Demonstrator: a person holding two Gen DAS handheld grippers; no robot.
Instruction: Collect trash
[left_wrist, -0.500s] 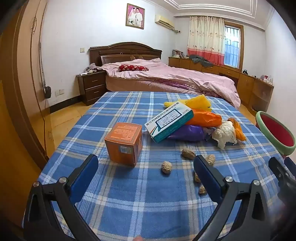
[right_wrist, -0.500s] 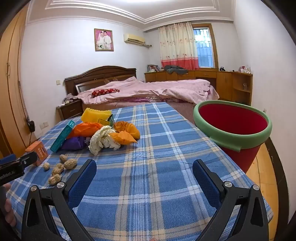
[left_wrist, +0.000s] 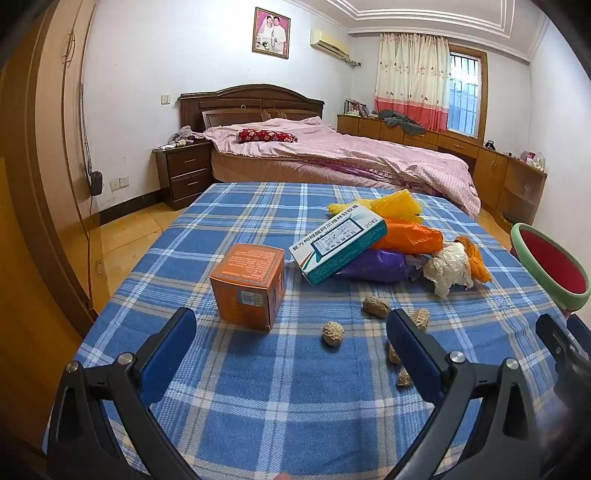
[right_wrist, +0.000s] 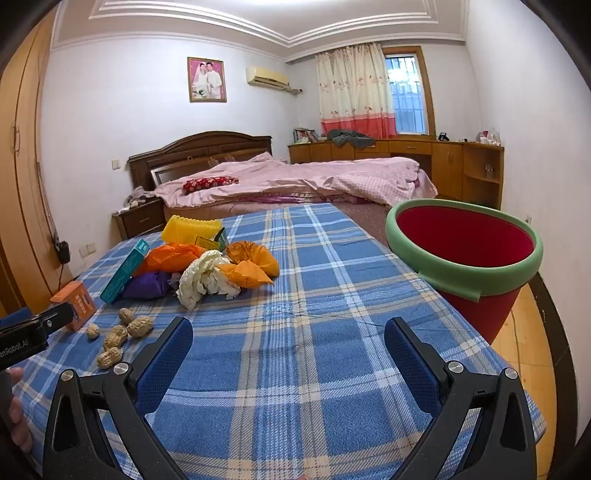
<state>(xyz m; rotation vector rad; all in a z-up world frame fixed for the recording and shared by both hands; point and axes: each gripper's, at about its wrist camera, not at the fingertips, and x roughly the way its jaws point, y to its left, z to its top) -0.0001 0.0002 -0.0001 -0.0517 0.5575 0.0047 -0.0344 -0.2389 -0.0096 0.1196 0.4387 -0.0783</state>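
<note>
Left wrist view looks down along your left gripper (left_wrist: 291, 341), whose blue-padded fingers (left_wrist: 168, 347) stand spread wide with nothing between them, hovering over a table covered in a blue plaid cloth (left_wrist: 258, 398). Just ahead stands a small orange cardboard box (left_wrist: 248, 286). Beyond it, a white and teal medicine carton (left_wrist: 340, 243) leans on a heap of trash: a crumpled orange plastic bag (left_wrist: 413, 238), a purple plastic bag (left_wrist: 373, 266), a yellow foam piece (left_wrist: 397, 201) and a crumpled white paper wad (left_wrist: 448, 267). Several peanut shells (left_wrist: 376, 306) lie scattered on the cloth near your right-hand finger, one partly hidden behind it.

Right wrist view shows your right gripper (right_wrist: 288, 349) likewise wide apart and empty above bare cloth. The trash heap lies ahead to the left, well apart from the fingers. A red bin with a green rim (right_wrist: 465, 254) stands just beside the table's right edge, tilted slightly toward you. At the far left edge, part of your left gripper and your hand (right_wrist: 16, 413) holding it are visible.
</note>
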